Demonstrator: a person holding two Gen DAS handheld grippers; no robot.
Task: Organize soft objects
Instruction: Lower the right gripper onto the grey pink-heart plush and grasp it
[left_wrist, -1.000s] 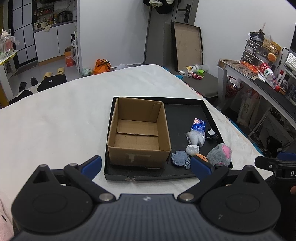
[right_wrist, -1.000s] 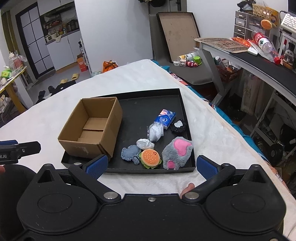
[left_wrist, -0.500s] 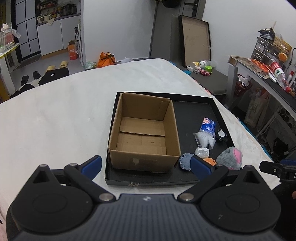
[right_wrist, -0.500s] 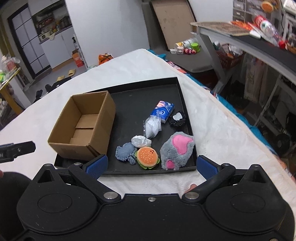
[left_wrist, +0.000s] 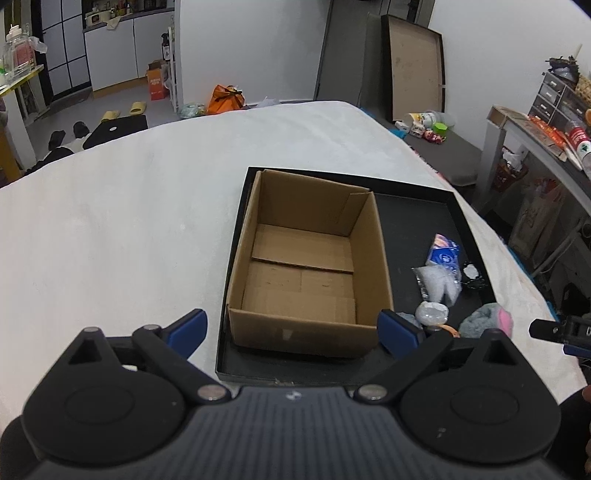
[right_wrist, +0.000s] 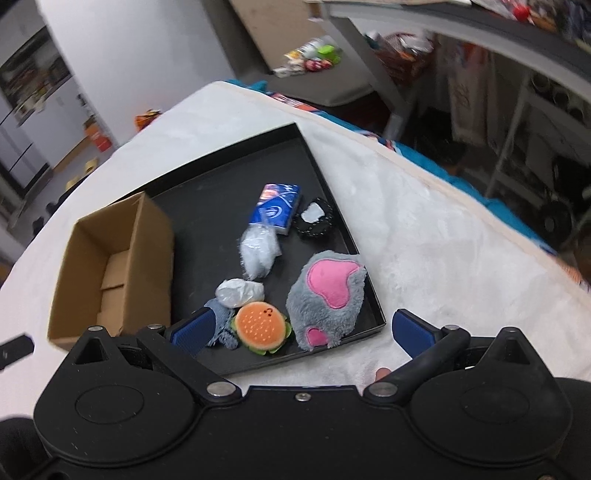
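The soft things lie together on the right half of a black tray (right_wrist: 334, 201): a grey plush paw (right_wrist: 327, 295) with pink pads at the near right corner, a little burger toy (right_wrist: 260, 326) just beside it on the left, and a scrap of blue-grey fabric (right_wrist: 221, 326) touching the burger's left side. Behind the burger sits a crumpled white wad (right_wrist: 240, 291), then a clear bag of white fluff (right_wrist: 258, 251), then a blue tissue pack (right_wrist: 275, 208), with a small black-and-white piece (right_wrist: 314, 218) beside the pack against the tray's right wall. An open cardboard box (left_wrist: 310, 273) fills the tray's left half, nothing inside it. The tray rests on a desk covered in a white fleecy cloth (left_wrist: 110, 229).

The right gripper (right_wrist: 299, 328) hangs over the tray's near edge, its jaws spread wide with nothing between them, the paw and burger showing in the gap. The left gripper (left_wrist: 295, 330) hovers before the box, jaws likewise released and holding nothing. Beyond the desk, a large framed board (left_wrist: 415, 72) leans against the wall.
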